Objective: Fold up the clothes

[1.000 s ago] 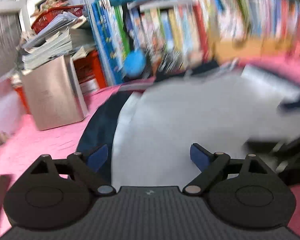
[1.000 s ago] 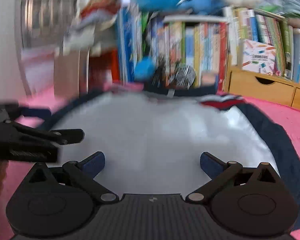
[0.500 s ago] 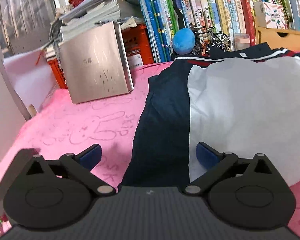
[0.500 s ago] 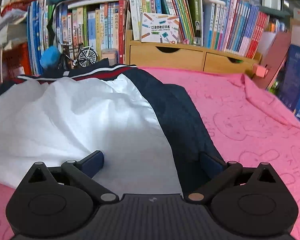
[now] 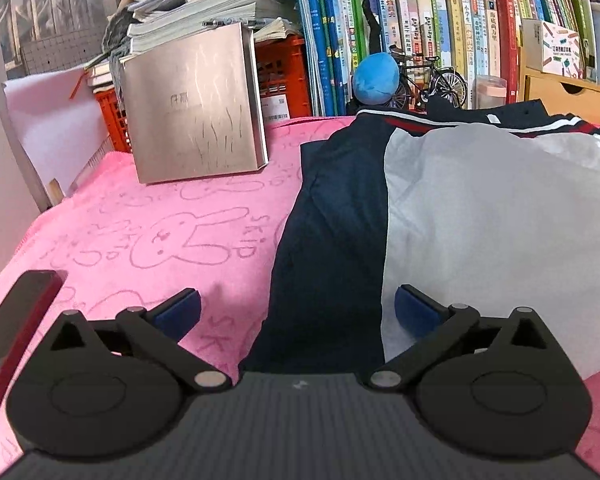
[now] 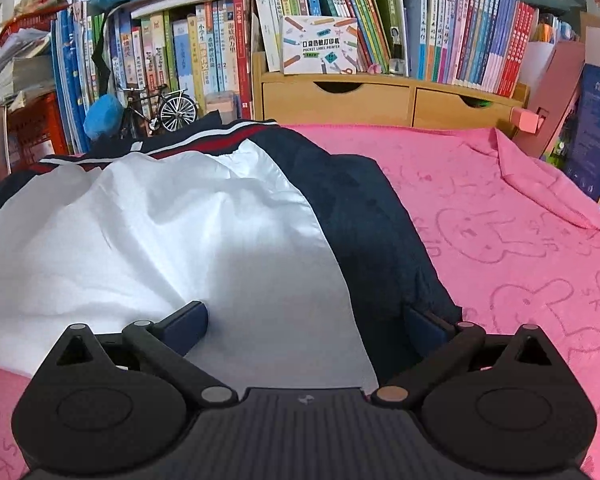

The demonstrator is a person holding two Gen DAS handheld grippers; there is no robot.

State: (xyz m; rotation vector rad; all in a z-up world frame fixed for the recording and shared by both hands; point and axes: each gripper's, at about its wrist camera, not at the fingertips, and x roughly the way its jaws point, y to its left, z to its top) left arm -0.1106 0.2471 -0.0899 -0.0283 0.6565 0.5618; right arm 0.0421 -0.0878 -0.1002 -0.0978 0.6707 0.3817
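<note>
Both tongs gape, holding nothing: left tongs [image 5: 296, 312] straddle the garment's [image 5: 480, 216] navy left edge, right tongs [image 6: 306, 320] its right edge. It lies flat on the pink bench [image 6: 500, 200], running straight ahead toward the bookshelf [image 6: 340, 20].

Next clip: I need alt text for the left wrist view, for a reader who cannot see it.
The open left gripper hovers low over the near edge of a navy and white garment spread on a pink bunny-print cloth; nothing is between its fingers. Behind stand a silver box, an orange crate and a packed bookshelf.
</note>
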